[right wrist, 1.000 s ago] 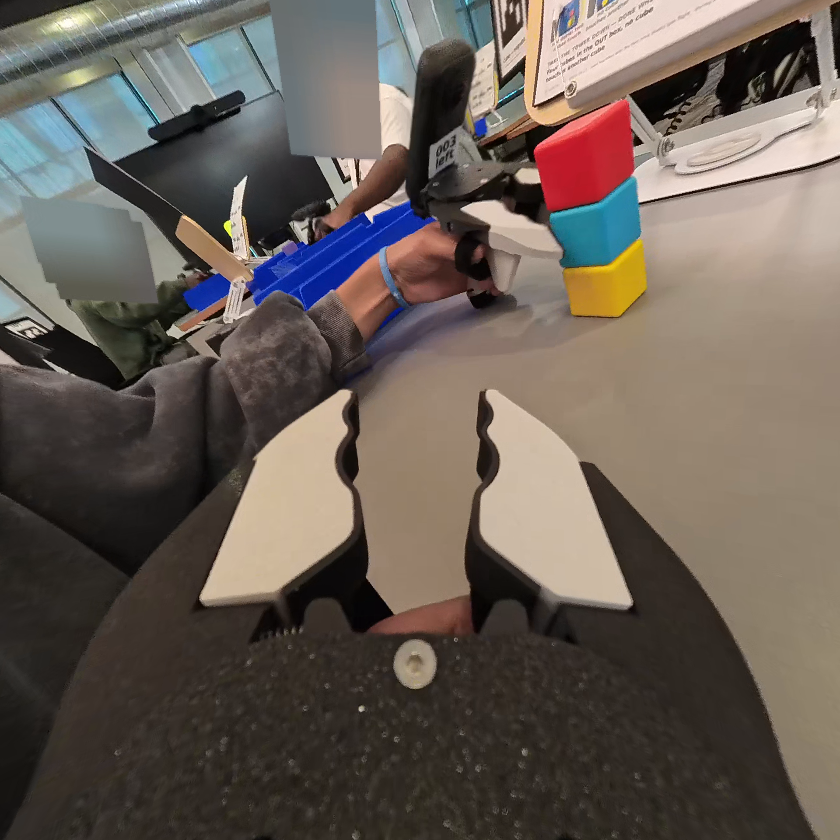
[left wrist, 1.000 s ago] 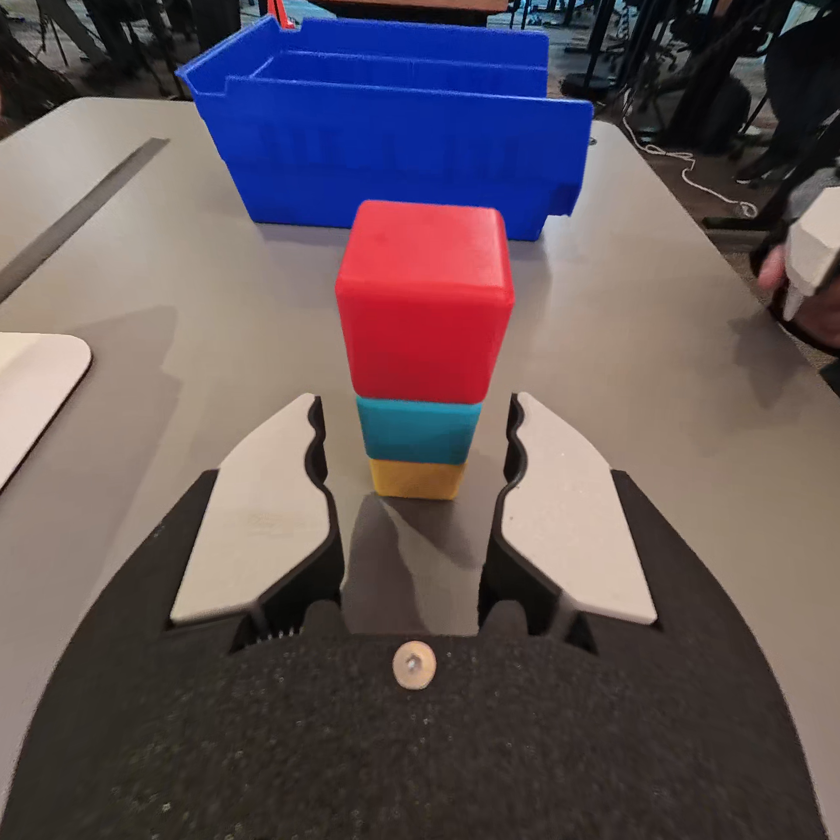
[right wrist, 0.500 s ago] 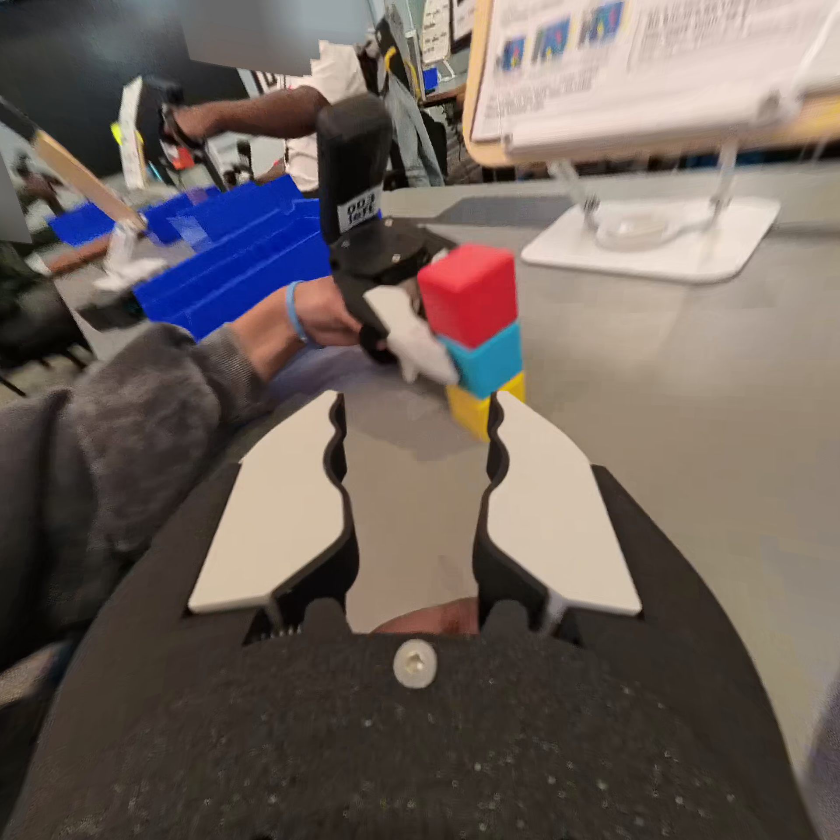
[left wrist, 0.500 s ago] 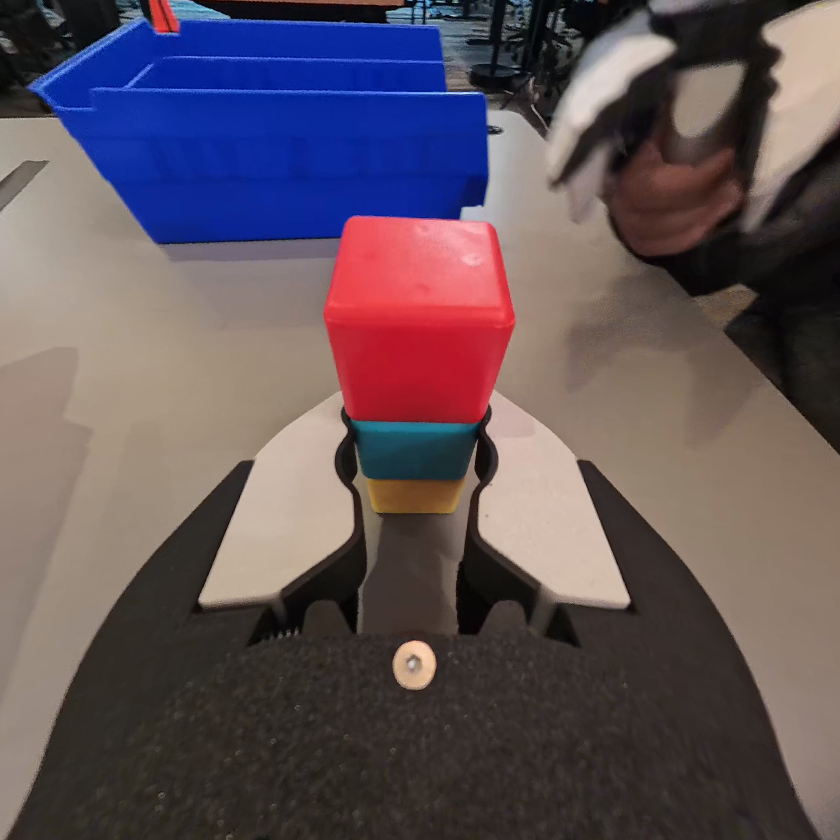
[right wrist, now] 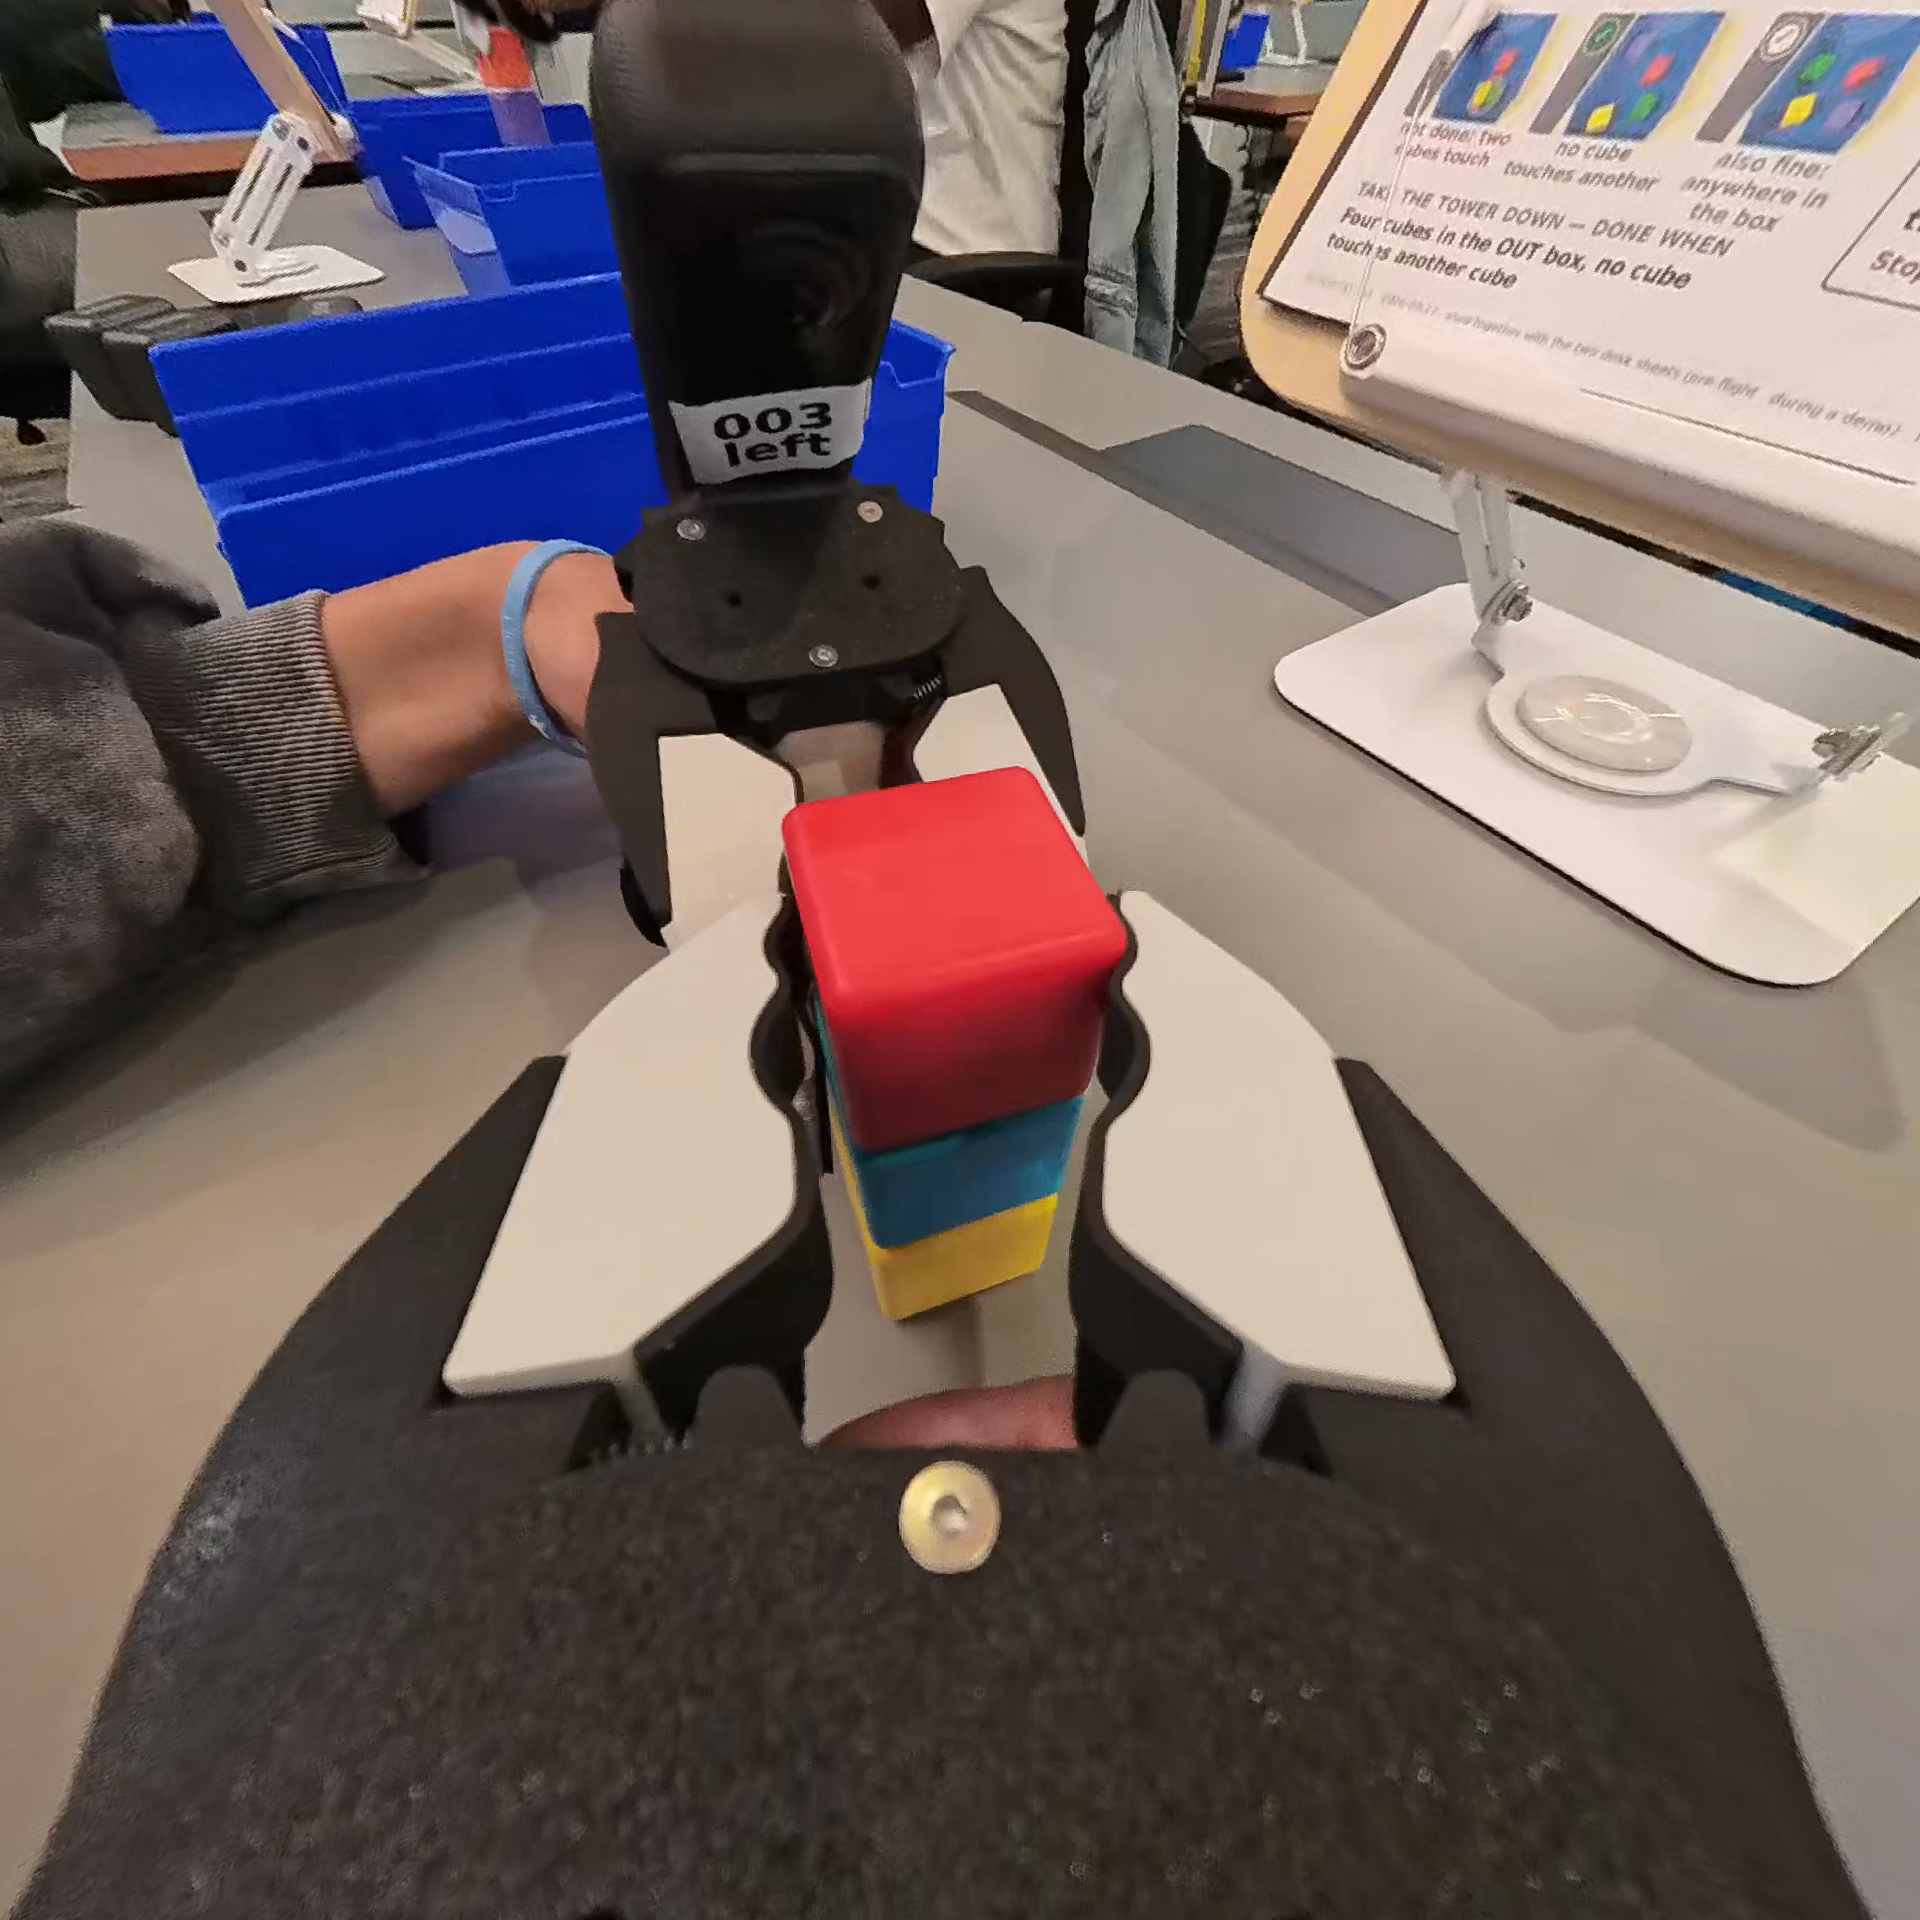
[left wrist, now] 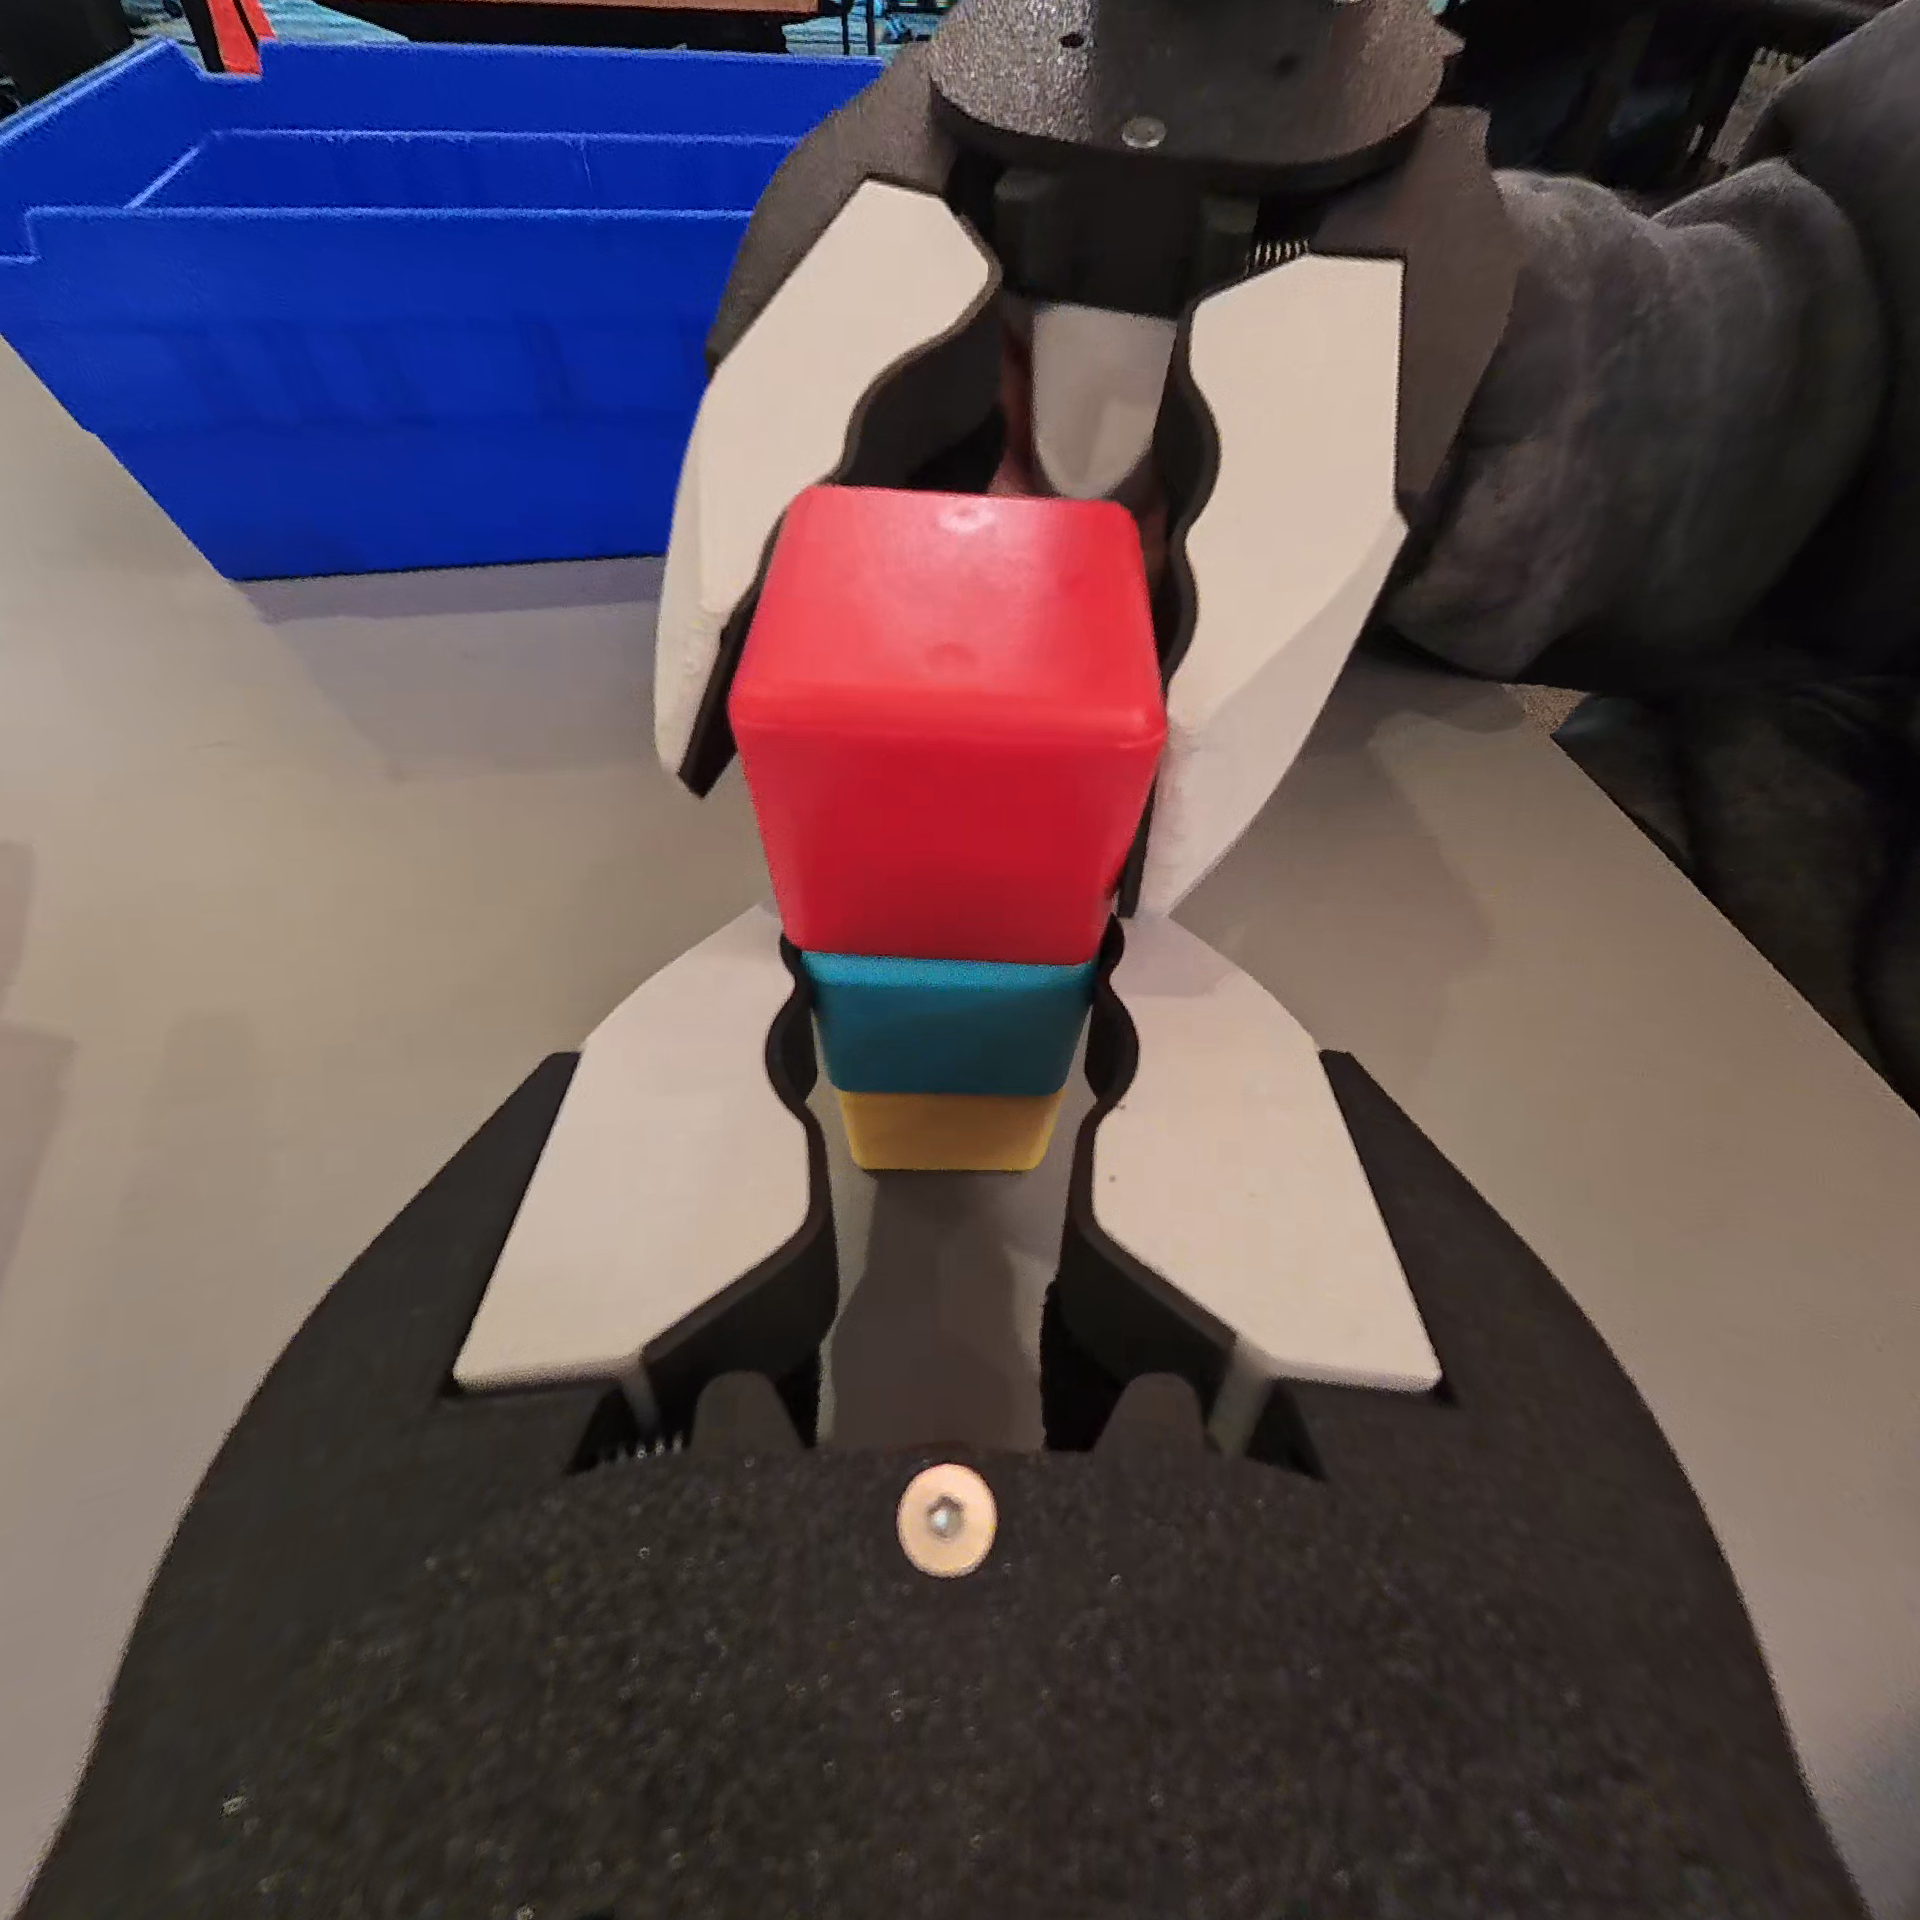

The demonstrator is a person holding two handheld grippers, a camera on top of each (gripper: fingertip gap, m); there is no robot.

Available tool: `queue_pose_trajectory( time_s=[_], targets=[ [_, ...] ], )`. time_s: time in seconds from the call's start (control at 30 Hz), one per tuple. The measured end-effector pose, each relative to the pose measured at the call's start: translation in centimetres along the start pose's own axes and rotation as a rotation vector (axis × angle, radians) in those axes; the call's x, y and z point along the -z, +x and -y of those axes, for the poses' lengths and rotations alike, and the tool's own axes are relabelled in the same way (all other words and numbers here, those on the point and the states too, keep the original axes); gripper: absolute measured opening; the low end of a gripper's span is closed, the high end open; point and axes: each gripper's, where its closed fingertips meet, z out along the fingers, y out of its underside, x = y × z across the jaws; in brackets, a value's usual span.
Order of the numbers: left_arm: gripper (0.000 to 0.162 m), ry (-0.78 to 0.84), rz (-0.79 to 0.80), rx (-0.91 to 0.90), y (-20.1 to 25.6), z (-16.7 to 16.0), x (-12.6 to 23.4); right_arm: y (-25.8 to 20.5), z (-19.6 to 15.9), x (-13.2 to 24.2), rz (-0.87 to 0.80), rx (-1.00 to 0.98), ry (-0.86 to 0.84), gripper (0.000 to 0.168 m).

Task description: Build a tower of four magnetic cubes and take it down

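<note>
On the grey table [left wrist: 312, 883] stands a small tower of three cubes. The yellow cube [right wrist: 961, 1262] sits at the bottom, right on the table. The teal cube [left wrist: 945, 1029] sits on it, and the red cube [left wrist: 940, 727] sits on top. The tower stands straight. A fourth cube does not show in either view.

The left gripper [left wrist: 948, 1023] comes at the tower from one side. Its two fingers press on the sides of the teal cube, so it is clenched on that middle cube.

The right gripper [right wrist: 951, 987] comes from the other side, facing the left one. Its fingers sit on both sides of the red cube. They look like they touch it, so it seems to be grasping the top cube. How hard it squeezes, I cannot tell.

A blue bin [left wrist: 395, 343] stands behind the tower, a little way off. A white stand [right wrist: 1579, 769] with a paper sheet is off to the side.

I think the taking-down step is going on now. One gripper holds the tower steady and the other is set to pull the top cube away.

The next move needs care. The cubes are magnets, so the red one will stick to the teal one. The right gripper should hold tight and lift or tip the red cube off. The left gripper should hold the teal cube down so the rest does not jump up or fall over. Then the red cube can go into the blue bin, away from other cubes.
</note>
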Motion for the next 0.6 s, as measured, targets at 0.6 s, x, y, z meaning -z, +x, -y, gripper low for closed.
queue_pose_trajectory(
  time_s=[0.6],
  targets=[
    [0.049,-0.002,-0.01,-0.005,0.3,0.1,-0.3,13.0,9.9,22.2,-0.632,0.109,0.089,0.054]
  ],
)
